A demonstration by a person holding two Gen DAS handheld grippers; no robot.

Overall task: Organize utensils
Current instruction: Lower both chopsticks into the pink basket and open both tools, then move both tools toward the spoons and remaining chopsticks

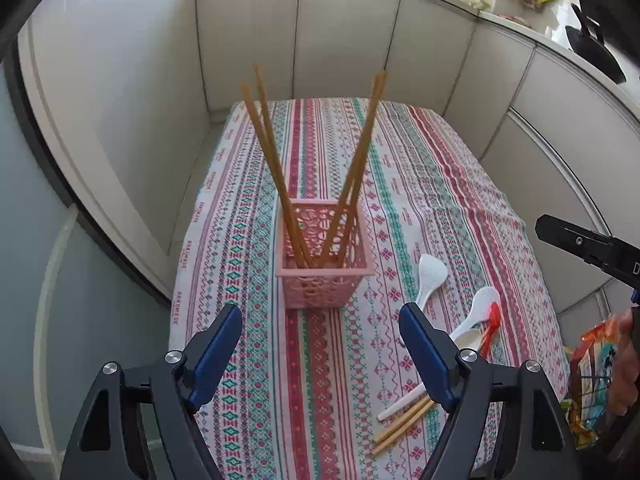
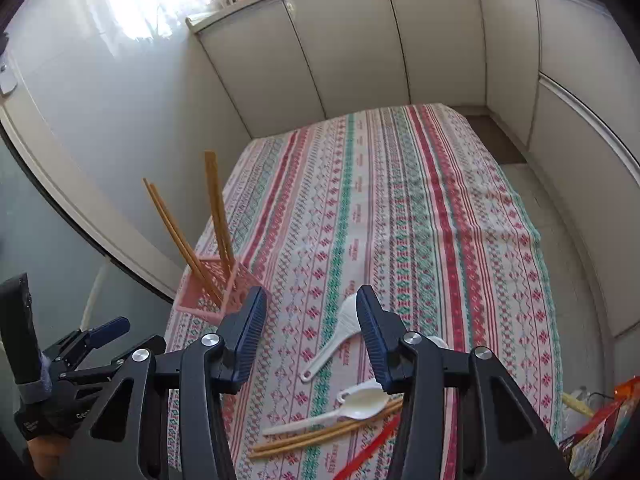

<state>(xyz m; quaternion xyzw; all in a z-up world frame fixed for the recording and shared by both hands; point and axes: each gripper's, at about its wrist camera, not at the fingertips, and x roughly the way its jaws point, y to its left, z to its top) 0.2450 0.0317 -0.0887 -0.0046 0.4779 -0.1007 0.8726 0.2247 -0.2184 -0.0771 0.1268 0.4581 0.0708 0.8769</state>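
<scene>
A pink lattice basket (image 1: 324,276) stands on the striped tablecloth (image 1: 420,168) with two pairs of wooden chopsticks (image 1: 276,168) leaning upright in it. My left gripper (image 1: 320,320) hovers just in front of the basket, open, with nothing between its fingers. To its right lie white spoons (image 1: 430,276), a red spoon (image 1: 494,320) and a loose pair of chopsticks (image 1: 404,424). In the right wrist view my right gripper (image 2: 312,308) is open and empty above a white spoon (image 2: 340,336). More spoons (image 2: 364,400) and the loose chopsticks (image 2: 320,436) lie nearer. The basket (image 2: 208,296) is at its left.
White cabinet doors (image 1: 344,40) wrap around the far and right sides of the table. Colourful snack bags (image 1: 592,380) sit off the table's right edge, next to a person's hand. A dark wok (image 1: 596,48) rests on the counter. The table's left edge drops beside a pale wall.
</scene>
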